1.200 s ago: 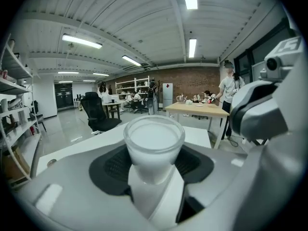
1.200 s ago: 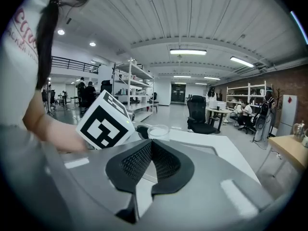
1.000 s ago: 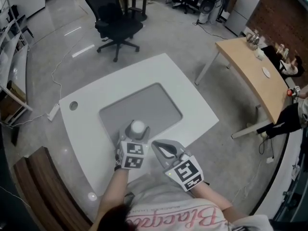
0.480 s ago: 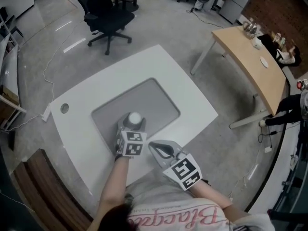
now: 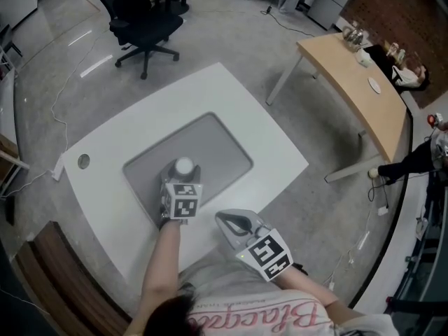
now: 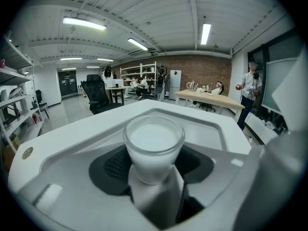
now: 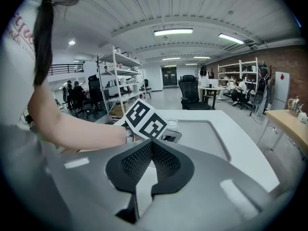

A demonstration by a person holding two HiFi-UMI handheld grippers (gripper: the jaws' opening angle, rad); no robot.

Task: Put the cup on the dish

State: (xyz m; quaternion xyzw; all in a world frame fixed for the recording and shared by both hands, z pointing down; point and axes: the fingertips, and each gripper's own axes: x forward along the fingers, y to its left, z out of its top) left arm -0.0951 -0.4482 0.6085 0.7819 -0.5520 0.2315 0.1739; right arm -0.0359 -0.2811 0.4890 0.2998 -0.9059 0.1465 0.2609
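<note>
**Left claw and cup now farther from the right claw**

Since a second ago my left claw [image 5: 181, 176] has drawn away from my right one, which it had been alongside, and it now holds the frosted white glass cup [image 5: 184, 165] over the near left part of the grey rounded rubber mat [image 5: 220, 152] set into the white table [image 5: 238, 103].

From the head view I see only the cup's round white top poking out past the black-and-white marker cube [image 5: 180, 200]. The left gripper view gives what that hides: a thick clear rim, milky walls, and my two dark textured pads [image 6: 114, 165] pinching the cup low down, with the cup upright between them. Its base is buried behind the grey jaw, so I cannot tell whether it touches the mat.

My right claw [image 5: 236, 222] hangs near my body, off the table's near edge, well apart from the cup. The right gripper view shows its ribbed pads [image 7: 137, 161] pressed together with nothing between them. Beyond them are my bare forearm [image 7: 72, 126], the marker cube and a sliver of the cup's rim.
</note>
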